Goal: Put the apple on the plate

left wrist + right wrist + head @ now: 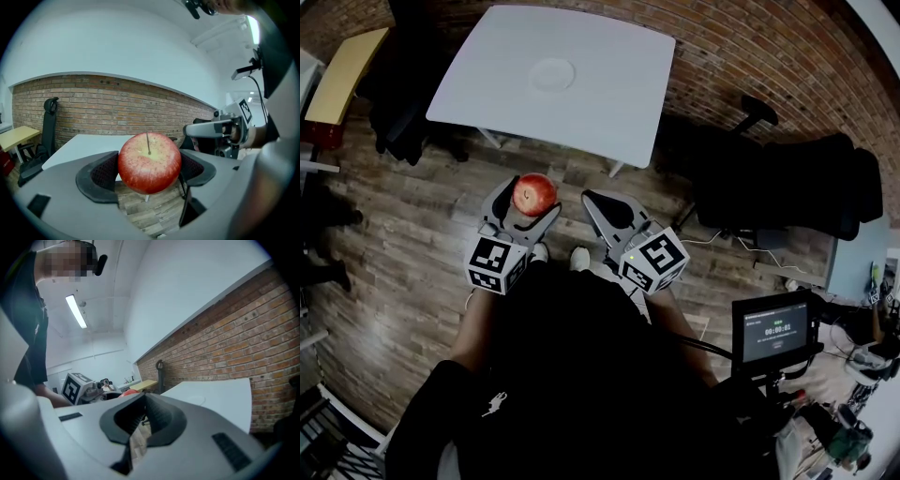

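Transport step: the left gripper (528,202) is clamped on the red apple (534,192) at frame centre, over the floor. The right gripper (602,206) has its jaws together and empty. Next, carry the apple to the white plate (552,73) (upper centre, on the table (619,94)), lower it and release.

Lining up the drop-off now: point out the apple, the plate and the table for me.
apple (149,161): left gripper view, middle of its red skin.
plate (552,74): head view, its bare centre.
table (619,84): head view, bare white top right of the plate.
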### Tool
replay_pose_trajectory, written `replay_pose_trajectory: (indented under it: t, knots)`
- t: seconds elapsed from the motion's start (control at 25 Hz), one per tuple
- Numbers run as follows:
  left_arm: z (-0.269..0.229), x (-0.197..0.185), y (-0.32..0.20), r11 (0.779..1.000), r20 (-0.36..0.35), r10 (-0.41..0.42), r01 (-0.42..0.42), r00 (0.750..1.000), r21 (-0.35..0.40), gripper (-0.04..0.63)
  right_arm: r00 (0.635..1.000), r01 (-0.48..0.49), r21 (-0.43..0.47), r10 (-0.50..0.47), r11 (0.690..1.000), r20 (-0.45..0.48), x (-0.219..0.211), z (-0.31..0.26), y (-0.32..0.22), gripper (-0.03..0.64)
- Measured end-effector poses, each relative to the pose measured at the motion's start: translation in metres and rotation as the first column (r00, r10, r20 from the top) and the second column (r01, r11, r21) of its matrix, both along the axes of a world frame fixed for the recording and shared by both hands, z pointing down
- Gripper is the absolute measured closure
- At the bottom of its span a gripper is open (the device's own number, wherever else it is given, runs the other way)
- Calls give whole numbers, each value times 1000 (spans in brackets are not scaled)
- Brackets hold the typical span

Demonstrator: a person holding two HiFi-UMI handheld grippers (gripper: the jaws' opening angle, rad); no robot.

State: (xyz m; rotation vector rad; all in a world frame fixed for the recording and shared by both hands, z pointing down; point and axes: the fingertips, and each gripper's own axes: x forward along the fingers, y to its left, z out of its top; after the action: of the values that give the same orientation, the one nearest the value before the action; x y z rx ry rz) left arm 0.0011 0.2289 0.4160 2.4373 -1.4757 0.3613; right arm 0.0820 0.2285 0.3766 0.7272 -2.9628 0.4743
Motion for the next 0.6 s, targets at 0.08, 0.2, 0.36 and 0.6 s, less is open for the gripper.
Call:
replay_pose_trajectory:
  t: [0.08, 0.2, 0.36, 0.6]
  knots:
    - [0, 4, 1, 1000, 6, 2, -2, 1000, -1, 195, 1000, 3, 0, -3, 1000, 5, 4, 0, 0, 612]
    - [-2, 8, 0, 1000, 25, -2, 1, 1000, 8, 195, 1000, 0, 0, 0, 1000, 8, 13, 1, 0, 612]
    - [1, 8, -2, 1000, 4, -18, 18, 1000, -7, 193, 1000, -8, 1, 8, 1000, 9, 21, 4, -1, 612]
    - [3, 15, -8, 1000, -3, -13, 13, 1000, 2, 195, 1000, -24, 0, 24, 1000, 4, 31, 10, -4, 612]
